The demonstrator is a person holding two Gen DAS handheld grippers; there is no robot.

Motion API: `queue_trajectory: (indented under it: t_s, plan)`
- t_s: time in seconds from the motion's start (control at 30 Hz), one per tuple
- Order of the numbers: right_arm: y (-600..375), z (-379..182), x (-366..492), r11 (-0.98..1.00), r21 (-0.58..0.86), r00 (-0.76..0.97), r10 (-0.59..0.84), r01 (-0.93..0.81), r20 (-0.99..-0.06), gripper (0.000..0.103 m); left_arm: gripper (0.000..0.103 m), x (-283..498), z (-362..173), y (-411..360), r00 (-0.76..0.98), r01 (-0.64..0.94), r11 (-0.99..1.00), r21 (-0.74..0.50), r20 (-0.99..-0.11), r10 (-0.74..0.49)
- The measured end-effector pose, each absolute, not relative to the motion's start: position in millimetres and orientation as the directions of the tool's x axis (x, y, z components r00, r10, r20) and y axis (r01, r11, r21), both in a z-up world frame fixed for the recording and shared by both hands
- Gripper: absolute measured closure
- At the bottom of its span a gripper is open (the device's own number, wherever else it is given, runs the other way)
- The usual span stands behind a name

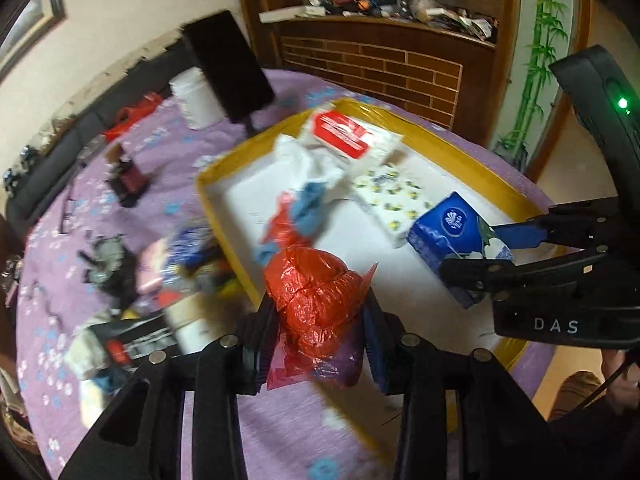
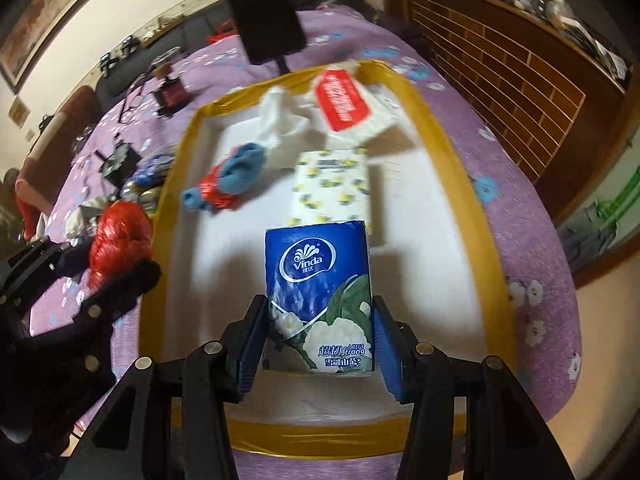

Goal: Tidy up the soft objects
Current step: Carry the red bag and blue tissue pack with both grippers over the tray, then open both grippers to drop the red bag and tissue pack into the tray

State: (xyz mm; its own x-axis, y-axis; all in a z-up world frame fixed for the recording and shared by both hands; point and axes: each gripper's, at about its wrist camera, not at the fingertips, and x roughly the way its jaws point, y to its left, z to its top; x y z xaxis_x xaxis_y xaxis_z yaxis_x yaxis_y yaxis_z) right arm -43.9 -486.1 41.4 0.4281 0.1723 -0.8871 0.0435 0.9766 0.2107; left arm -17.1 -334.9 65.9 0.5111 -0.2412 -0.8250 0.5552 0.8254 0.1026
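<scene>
Clutter is crowding the purple flowered tablecloth (image 1: 168,152) left of the tray: a white jar (image 1: 196,98), a dark red-and-black device (image 1: 130,178), a black gadget (image 1: 106,266) and a heap of blurred packets (image 1: 184,264) that cannot be identified. A black panel on a stand (image 2: 264,10) is standing just behind the far rim of the yellow-rimmed tray (image 2: 452,152), and a brick-patterned wooden cabinet (image 1: 372,62) is rising beyond the table.

Inside the tray, a red-and-white tissue pack (image 2: 344,100) is leaning at the far end, crumpled white material (image 2: 276,120) is lying beside it, a blue-and-red bundle (image 2: 224,188) is sitting toward the left side, and a yellow-patterned tissue pack (image 2: 332,184) is lying flat near the middle, directly ahead of the right claw's load.

The right gripper (image 2: 320,350) is clamping a blue Vinda tissue pack (image 2: 320,280) between its blue pads, over the near part of the tray; the pack is reaching forward toward the patterned pack, though contact between them cannot be confirmed.

The left gripper (image 1: 320,336) is pinching a crumpled red plastic bag (image 1: 316,292), jaws closed against its sides. In the right wrist view the bag (image 2: 120,236) is sitting outside the tray, just beside its left rim, above the cloth.
</scene>
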Motion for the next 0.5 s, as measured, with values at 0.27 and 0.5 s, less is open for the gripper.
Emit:
queue_trajectory:
  t_s: [0.27, 0.5]
  plan:
    - [-505, 28, -32, 0.976, 0.214, 0.386, 0.179, 0.049, -0.905, 0.049, 0.065, 5, 37, -364, 0.406, 0.565, 0.825, 0.031, -0.881, -0.244]
    - [-508, 23, -19, 0.974, 0.224, 0.379, 0.198, 0.025, -0.904, 0.049, 0.065, 24, 20, -372, 0.37, 0.538, 0.843, 0.005, -0.9, -0.231]
